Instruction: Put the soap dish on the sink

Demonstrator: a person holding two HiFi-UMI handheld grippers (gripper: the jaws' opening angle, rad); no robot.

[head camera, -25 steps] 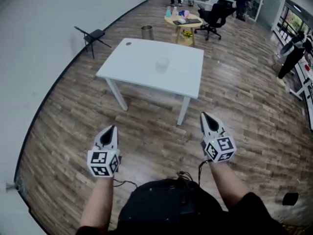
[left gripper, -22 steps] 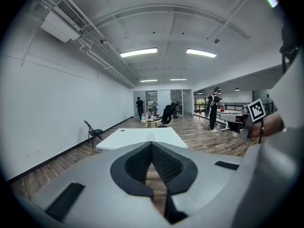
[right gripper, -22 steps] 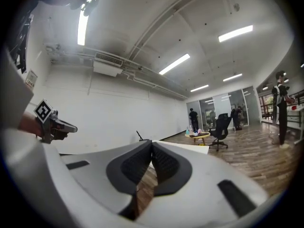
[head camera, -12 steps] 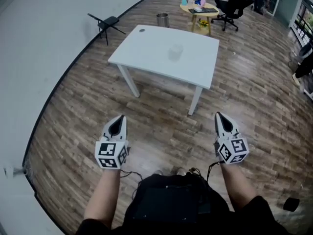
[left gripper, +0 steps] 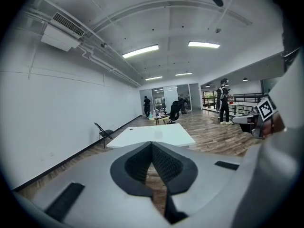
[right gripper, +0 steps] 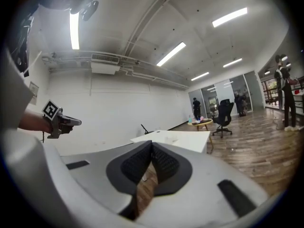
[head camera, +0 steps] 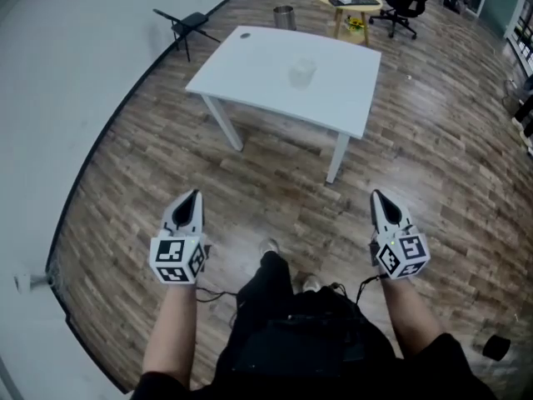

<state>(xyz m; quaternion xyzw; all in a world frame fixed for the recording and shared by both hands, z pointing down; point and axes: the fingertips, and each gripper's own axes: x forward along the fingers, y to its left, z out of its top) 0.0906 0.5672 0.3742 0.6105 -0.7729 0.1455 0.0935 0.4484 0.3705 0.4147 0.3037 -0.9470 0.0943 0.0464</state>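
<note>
Currently left gripper (head camera: 192,197) and right gripper (head camera: 377,197) closed, empty. Pale object (head camera: 303,72) on white table (head camera: 250,65) unclear from here; you risk grabbing wrong item.

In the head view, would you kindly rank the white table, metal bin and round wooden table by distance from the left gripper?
1. White table, ahead of the left gripper.
2. Metal bin, behind that table.
3. Round wooden table, farthest, upper right.
</note>
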